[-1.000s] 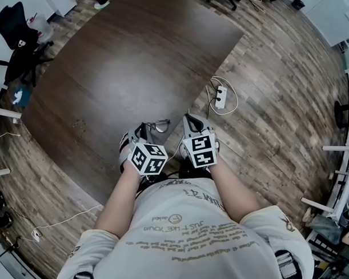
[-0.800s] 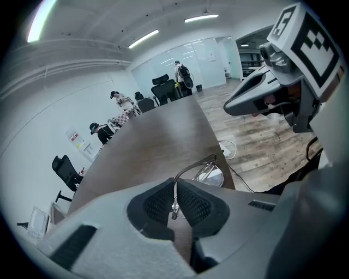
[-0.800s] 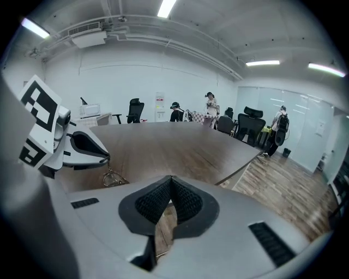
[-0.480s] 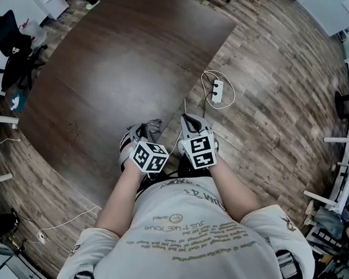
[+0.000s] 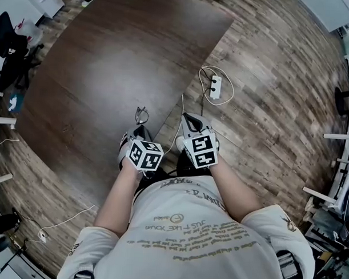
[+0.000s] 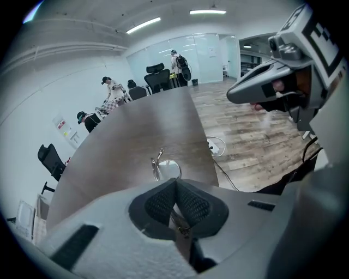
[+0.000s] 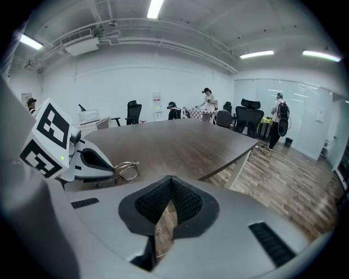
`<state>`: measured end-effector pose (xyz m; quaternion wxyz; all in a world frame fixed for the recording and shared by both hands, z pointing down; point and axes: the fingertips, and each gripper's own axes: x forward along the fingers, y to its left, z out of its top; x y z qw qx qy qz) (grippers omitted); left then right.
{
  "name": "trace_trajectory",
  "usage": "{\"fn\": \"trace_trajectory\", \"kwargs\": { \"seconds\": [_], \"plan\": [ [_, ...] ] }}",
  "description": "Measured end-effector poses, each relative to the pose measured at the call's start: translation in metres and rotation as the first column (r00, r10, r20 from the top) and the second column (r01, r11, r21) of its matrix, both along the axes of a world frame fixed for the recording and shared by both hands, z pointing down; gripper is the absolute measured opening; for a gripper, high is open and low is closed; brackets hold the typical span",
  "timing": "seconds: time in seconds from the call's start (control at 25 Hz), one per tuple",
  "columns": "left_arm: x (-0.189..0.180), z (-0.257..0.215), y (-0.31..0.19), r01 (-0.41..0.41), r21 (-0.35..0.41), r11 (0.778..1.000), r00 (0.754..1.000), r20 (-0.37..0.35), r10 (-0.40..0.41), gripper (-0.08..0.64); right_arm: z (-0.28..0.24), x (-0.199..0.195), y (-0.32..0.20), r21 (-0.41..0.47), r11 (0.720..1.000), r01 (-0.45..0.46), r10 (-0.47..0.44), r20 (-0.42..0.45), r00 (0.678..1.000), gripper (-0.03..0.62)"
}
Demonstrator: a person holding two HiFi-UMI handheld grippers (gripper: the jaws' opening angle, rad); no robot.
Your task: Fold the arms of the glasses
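Your left gripper point(image 6: 174, 189) pinches a thin metal arm of the round glasses point(image 6: 166, 169) at frame centre. Your right gripper point(image 7: 170, 190) is closed and empty.

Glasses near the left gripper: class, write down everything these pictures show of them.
The glasses have a thin frame, metal by the look, and round clear lenses. They sit upright and edge-on to the left gripper, over the near edge of the dark brown table. It is unclear whether they rest on it. One slim arm runs back between that gripper's closed jaws, which pinch it. The other arm cannot be made out.
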<state>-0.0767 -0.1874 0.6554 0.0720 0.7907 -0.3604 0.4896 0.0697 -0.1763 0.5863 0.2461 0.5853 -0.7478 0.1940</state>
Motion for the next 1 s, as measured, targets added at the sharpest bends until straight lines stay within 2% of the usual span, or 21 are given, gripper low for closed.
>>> {"fn": "trace_trajectory", "kwargs": {
  "seconds": [0.12, 0.28, 0.6, 0.88, 1.0],
  "plan": [
    [-0.001, -0.012, 0.002, 0.004, 0.022, 1.0, 0.999, -0.034, -0.003, 0.013, 0.003, -0.002, -0.003, -0.002, 1.0, 0.01, -0.01, 0.008, 1.0, 0.015],
    [-0.009, -0.019, 0.003, 0.072, 0.008, 0.997, 0.991, -0.113, -0.07, 0.014, 0.002, -0.012, -0.01, 0.002, 1.0, 0.023, -0.023, 0.032, 0.999, 0.015],
    [-0.024, -0.066, -0.014, 0.211, 0.046, 0.976, 0.933, -0.307, -0.188, 0.014, -0.022, -0.04, -0.027, 0.066, 0.995, 0.074, -0.079, 0.065, 0.995, 0.015],
    [-0.029, -0.129, -0.022, 0.299, 0.141, 0.944, 0.884, -0.412, -0.219, 0.014, -0.073, -0.053, -0.037, 0.159, 0.98, 0.116, -0.136, 0.118, 0.984, 0.015],
    [-0.036, -0.164, -0.033, 0.364, 0.203, 0.909, 0.852, -0.467, -0.238, 0.014, -0.107, -0.064, -0.053, 0.245, 0.955, 0.165, -0.198, 0.117, 0.973, 0.015]
  ]
}}
